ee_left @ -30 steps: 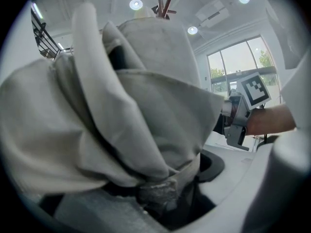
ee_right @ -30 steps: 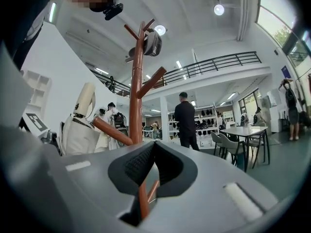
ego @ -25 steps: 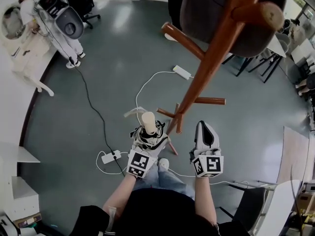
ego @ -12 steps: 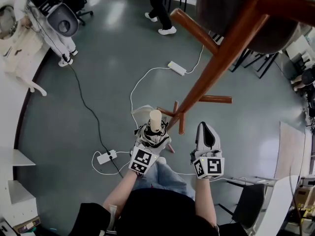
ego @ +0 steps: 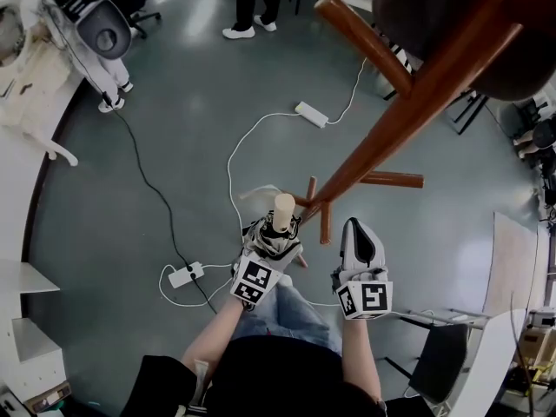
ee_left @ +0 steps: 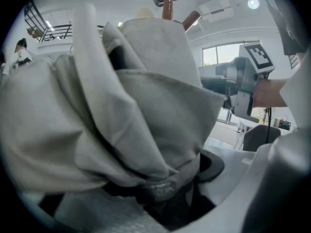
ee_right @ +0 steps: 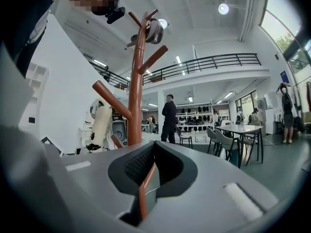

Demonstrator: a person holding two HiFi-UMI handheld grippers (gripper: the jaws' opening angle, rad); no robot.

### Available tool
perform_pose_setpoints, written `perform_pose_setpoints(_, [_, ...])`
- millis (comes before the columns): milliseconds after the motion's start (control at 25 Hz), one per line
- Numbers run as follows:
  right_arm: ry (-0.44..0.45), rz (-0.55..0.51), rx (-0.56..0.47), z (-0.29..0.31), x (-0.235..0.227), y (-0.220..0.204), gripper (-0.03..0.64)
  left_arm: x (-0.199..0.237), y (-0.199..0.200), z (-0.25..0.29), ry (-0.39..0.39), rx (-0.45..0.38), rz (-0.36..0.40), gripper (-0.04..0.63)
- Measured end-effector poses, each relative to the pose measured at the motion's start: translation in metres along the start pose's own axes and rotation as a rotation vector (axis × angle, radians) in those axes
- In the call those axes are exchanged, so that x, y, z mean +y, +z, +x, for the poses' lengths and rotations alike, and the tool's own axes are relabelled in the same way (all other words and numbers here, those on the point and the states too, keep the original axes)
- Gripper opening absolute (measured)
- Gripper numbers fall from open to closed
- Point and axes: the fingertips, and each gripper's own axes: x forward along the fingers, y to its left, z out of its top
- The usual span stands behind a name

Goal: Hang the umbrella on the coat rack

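The folded umbrella, beige fabric with a cream handle end pointing up, stands in my left gripper, which is shut on it. In the left gripper view the umbrella's fabric fills the picture and hides the jaws. The brown wooden coat rack leans across the head view from its foot just right of the umbrella to the upper right, with bare pegs. My right gripper is shut and holds nothing, beside the rack's foot. It faces the rack, which has a dark cap on top.
White cables and two power strips lie on the grey floor. A person's legs show at the top. A white machine stands upper left. Chairs and a table are to the right.
My left gripper with the umbrella has shifted a little right, closer to the rack's pole. The rack's top has slid further out of the head view. A person has walked in at the top.
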Motion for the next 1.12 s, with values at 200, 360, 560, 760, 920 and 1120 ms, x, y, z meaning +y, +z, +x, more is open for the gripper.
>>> perform_pose_setpoints(200, [0.004, 0.0, 0.014, 0.0, 0.003, -0.006, 0.006, -0.005, -0.015, 0.005, -0.034, 0.032, 0.009, 0.308])
perform_pose_setpoints(360, [0.004, -0.002, 0.021, -0.001, 0.002, -0.007, 0.006, -0.011, -0.025, 0.007, -0.057, 0.053, 0.01, 0.308])
perform_pose_setpoints(560, [-0.004, 0.002, 0.032, -0.002, -0.001, -0.011, 0.006, -0.015, -0.032, 0.005, -0.061, 0.066, 0.0, 0.308])
perform_pose_setpoints(760, [-0.003, 0.007, 0.04, -0.001, -0.004, -0.012, 0.006, -0.021, -0.029, -0.002, -0.067, 0.07, -0.001, 0.308])
perform_pose_setpoints(920, [0.009, 0.004, 0.043, 0.0, -0.002, -0.01, 0.006, -0.015, -0.03, 0.005, -0.054, 0.076, -0.017, 0.308])
perform_pose_setpoints(1120, [-0.002, -0.009, 0.048, -0.005, -0.006, -0.009, 0.006, -0.009, -0.029, 0.019, -0.073, 0.076, -0.012, 0.308])
